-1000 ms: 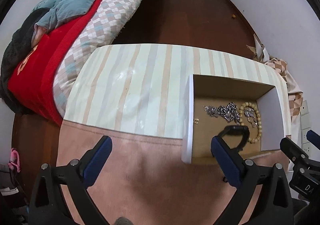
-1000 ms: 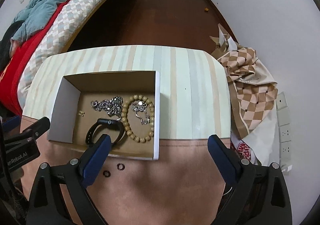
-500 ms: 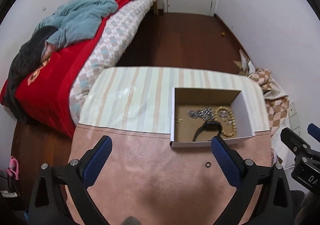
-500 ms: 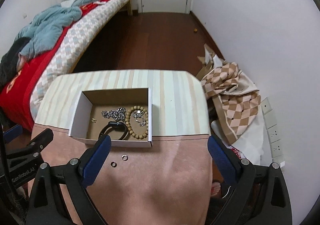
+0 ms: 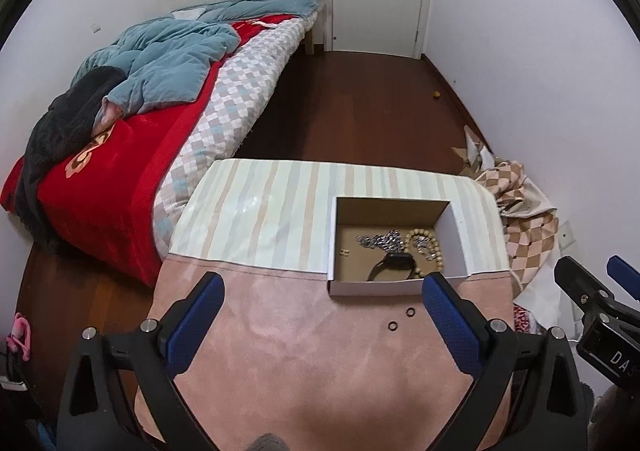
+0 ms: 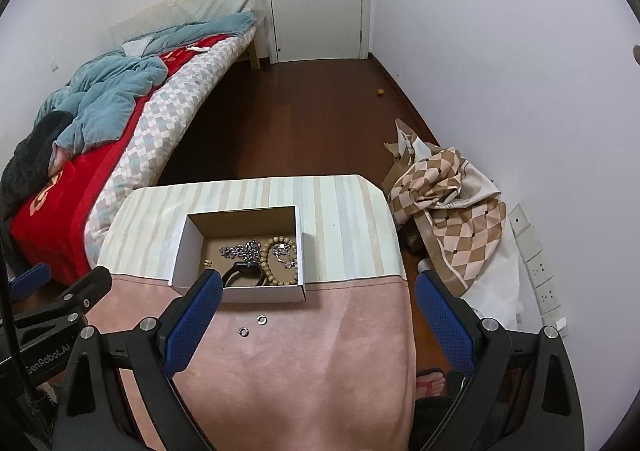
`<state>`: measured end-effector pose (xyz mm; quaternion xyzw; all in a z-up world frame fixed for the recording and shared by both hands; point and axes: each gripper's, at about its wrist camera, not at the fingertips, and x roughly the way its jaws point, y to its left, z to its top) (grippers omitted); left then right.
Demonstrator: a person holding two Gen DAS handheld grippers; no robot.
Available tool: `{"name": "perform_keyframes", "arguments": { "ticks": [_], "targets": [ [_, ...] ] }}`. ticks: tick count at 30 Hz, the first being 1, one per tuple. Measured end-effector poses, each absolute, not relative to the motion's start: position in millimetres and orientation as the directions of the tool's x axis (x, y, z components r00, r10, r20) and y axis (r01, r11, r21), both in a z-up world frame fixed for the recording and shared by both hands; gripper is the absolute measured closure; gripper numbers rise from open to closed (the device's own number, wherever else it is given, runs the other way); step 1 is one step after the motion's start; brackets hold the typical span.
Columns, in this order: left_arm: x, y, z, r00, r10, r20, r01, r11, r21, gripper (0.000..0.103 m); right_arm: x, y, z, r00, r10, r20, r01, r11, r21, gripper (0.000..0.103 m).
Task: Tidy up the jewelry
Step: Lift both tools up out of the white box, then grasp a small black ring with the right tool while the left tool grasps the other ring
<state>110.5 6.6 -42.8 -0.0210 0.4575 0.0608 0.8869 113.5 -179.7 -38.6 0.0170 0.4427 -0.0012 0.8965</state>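
bedroom desk (image 5: 280, 207), box (image 6: 240, 293) holding chain (image 6: 240, 251), beads (image 6: 268, 263), watch (image 6: 244, 271), two rings (image 6: 262, 319) outside, left hand-held gripper (image 5: 320, 315) wide, right hand-held gripper (image 6: 316, 311) wide, both empty

matt cardboard box (image 6: 240, 293) holds shiny metal chain (image 6: 240, 249) and wooden beads (image 6: 267, 263); 2 metal rings (image 6: 253, 325) lie on suede-like pink cloth (image 6: 304, 363).

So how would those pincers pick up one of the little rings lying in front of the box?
Probably straight down from above. The nearer ring lies flat on the pink cloth, apart from the other ring, so one fingertip each side of its rim, squeezing across the hoop. The right gripper is open above it.
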Motion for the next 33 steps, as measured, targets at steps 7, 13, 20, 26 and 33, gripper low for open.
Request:
{"name": "perform_keyframes", "arguments": {
  "ticks": [7, 13, 20, 26, 33],
  "targets": [
    [117, 20, -111, 0.499, 0.239, -0.833, -0.218, 0.965, 0.146, 0.002, 128, -176, -127, 0.500, 0.112, -0.859, -0.019, 0.993, 0.118, 0.010],
    [132, 39, -192, 0.332, 0.354, -0.874, -0.260, 0.925, 0.276, 0.002, 150, -154, -220, 0.387, 0.201, -0.900, -0.071, 0.980, 0.188, 0.054],
    [135, 50, -218, 0.270, 0.362, -0.892, -0.258, 0.920, 0.295, 0.002, 156, -125, -261, 0.409, 0.184, -0.894, -0.130, 0.981, 0.142, 0.054],
    [140, 50, -224, 0.251, 0.354, -0.901, -0.252, 0.923, 0.292, 0.002, 158, -102, -261, 0.460, 0.082, -0.884, -0.175, 0.984, 0.001, 0.075],
    [134, 20, -216, 0.287, 0.257, -0.923, -0.201, 0.958, 0.204, 0.002, 147, -145, -252, 0.443, 0.117, -0.889, -0.085, 0.992, 0.088, 0.090]
  ]
}}
